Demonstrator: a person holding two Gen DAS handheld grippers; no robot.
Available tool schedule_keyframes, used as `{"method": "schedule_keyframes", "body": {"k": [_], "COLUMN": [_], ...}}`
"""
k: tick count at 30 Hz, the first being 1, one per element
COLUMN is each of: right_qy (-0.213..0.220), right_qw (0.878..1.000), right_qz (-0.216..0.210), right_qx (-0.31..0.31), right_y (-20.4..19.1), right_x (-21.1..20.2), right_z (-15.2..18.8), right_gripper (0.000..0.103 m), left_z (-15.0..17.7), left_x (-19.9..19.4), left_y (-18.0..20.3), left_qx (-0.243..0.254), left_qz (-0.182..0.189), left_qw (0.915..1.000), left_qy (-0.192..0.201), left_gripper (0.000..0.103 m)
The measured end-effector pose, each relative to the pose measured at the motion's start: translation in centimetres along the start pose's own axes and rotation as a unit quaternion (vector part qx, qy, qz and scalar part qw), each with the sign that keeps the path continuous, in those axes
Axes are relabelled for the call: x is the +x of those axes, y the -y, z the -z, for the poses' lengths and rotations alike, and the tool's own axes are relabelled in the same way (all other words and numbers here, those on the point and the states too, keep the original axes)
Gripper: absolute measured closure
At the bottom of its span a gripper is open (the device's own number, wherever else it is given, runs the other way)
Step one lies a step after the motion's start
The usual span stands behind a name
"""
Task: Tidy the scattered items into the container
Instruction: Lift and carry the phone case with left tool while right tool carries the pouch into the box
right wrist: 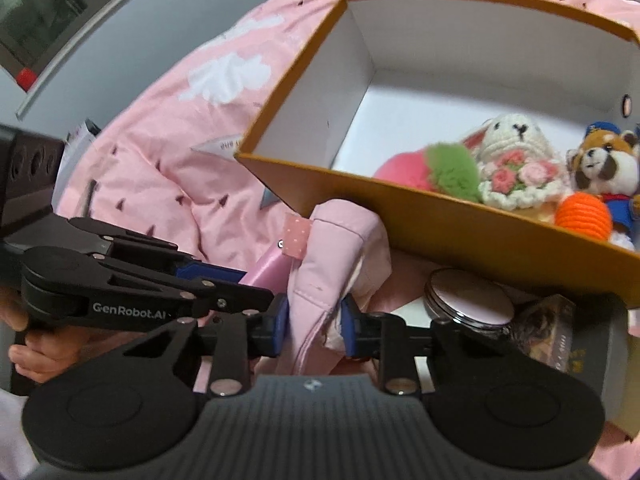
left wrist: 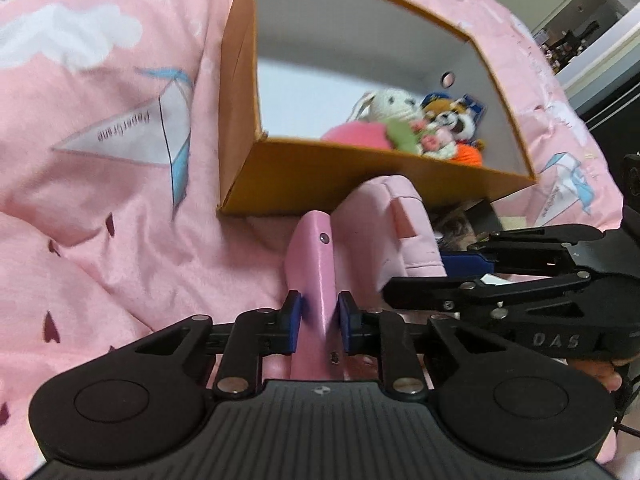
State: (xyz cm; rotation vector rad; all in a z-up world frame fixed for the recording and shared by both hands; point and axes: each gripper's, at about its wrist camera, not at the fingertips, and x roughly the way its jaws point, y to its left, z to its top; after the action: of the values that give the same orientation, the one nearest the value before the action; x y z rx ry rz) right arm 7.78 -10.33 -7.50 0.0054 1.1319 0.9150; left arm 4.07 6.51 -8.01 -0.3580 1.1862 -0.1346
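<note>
Both tools grip one pink pouch [left wrist: 384, 232] just before the orange box [left wrist: 360, 176] on the bed: the left hand-held gripper [left wrist: 318, 320] clamps its flap, the right hand-held gripper [right wrist: 314, 320] its fabric body. The pouch's long axis points toward the box. Readable: "GenRobot.AI", "DAS", "PaperCrane" on the quilt [left wrist: 120, 128].

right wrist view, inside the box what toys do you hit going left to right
pink plush with green tuft → crocheted white bunny → orange crocheted ball → red panda plush, all inside the orange box
</note>
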Motion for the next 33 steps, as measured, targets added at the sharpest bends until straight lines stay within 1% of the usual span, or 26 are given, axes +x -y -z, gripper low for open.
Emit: {"method": "schedule_keyframes", "body": {"k": [5, 11, 14, 19, 22, 25, 28, 33], "right_qy": [0.033, 0.077, 0.1, 0.151, 0.177, 0.194, 0.2, 0.199], "right_qw": [0.999, 0.997, 0.995, 0.988, 0.984, 0.98, 0.98, 0.98], "right_qz": [-0.004, -0.012, -0.023, -0.018, -0.018, -0.015, -0.009, 0.006], "right_qx": [0.001, -0.013, -0.017, -0.028, -0.031, -0.03, -0.016, 0.008], "right_y": [-0.5, -1.6, -2.0, -2.5, -2.6, -2.2, -1.3, 0.2], "right_x": [-2.8, -6.1, -7.7, -10.1, -10.8, -10.8, -9.9, -7.9], "right_z": [0.2, -0.2, -0.8, -2.1, -3.2, -4.4, -5.6, -7.2], "right_gripper": [0.073, 0.073, 0.073, 0.073, 0.073, 0.073, 0.073, 0.074], "left_z": [0.0, -0.6, -1.1, -2.3, -3.5, -5.0, -6.5, -8.5], "left_x": [-2.9, -6.1, -7.6, -9.8, -10.5, -10.6, -10.0, -8.1], "left_y": [0.7, 2.1, 2.8, 4.2, 5.0, 5.4, 5.8, 6.1], "left_qx": [0.009, 0.025, 0.035, 0.051, 0.058, 0.051, 0.051, 0.054], "left_qz": [0.012, 0.029, 0.032, 0.037, 0.029, 0.021, 0.004, -0.037], "left_qw": [0.9991, 0.9954, 0.9924, 0.9852, 0.9809, 0.9794, 0.9783, 0.9778], "left_qy": [0.04, 0.088, 0.113, 0.16, 0.183, 0.194, 0.201, 0.199], "left_gripper": [0.082, 0.082, 0.082, 0.082, 0.082, 0.082, 0.082, 0.082]}}
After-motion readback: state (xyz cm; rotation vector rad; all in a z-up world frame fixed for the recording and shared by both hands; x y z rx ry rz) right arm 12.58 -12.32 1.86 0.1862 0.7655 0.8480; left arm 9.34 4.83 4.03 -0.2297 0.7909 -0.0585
